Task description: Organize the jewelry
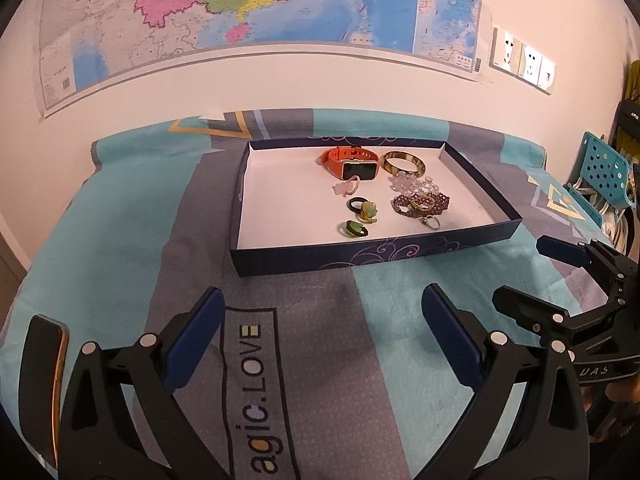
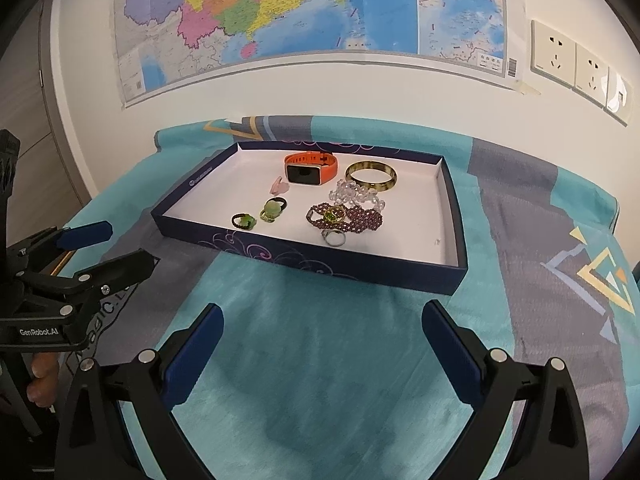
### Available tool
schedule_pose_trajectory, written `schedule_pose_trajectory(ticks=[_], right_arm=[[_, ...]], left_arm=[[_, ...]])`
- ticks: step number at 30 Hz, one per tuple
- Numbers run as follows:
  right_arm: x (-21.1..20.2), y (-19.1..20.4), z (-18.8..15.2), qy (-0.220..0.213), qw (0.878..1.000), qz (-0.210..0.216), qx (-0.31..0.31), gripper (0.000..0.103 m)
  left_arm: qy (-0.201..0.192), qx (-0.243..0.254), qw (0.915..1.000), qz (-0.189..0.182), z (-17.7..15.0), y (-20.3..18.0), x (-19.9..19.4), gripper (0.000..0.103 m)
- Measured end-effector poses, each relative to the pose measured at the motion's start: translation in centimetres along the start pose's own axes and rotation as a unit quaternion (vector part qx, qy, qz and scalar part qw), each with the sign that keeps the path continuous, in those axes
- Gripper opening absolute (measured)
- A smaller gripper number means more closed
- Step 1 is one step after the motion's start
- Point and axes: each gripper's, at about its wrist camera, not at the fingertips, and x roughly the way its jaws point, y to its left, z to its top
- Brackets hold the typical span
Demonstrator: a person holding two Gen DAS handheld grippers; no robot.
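While both your claws hang wide open and empty over the teal blanket (image 2: 320,360), the jewelry already sits in the tray (image 1: 400,250) ahead. Your left claw (image 1: 324,336) fronts the green rings (image 1: 354,229); further right lie the orange watch (image 1: 352,162), the purple bead bracelet (image 2: 360,218) and the bangle (image 2: 371,176), nearer your right claw (image 2: 323,348). Probably you're backed off.

Navy swirl-patterned tray (image 2: 320,258), orange watch (image 2: 311,168), teal-grey cloth (image 2: 320,360).
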Motion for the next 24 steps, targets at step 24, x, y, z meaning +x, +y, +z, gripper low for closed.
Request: schedule_pose_trajectory(ticks=[24], right_arm=[[-0.22, 0.1, -0.81, 0.006, 1.0, -0.002, 0.009, 0.096]], left_arm=[[0.003, 0.001, 1.0, 0.003, -0.8, -0.29, -0.53, 0.097]])
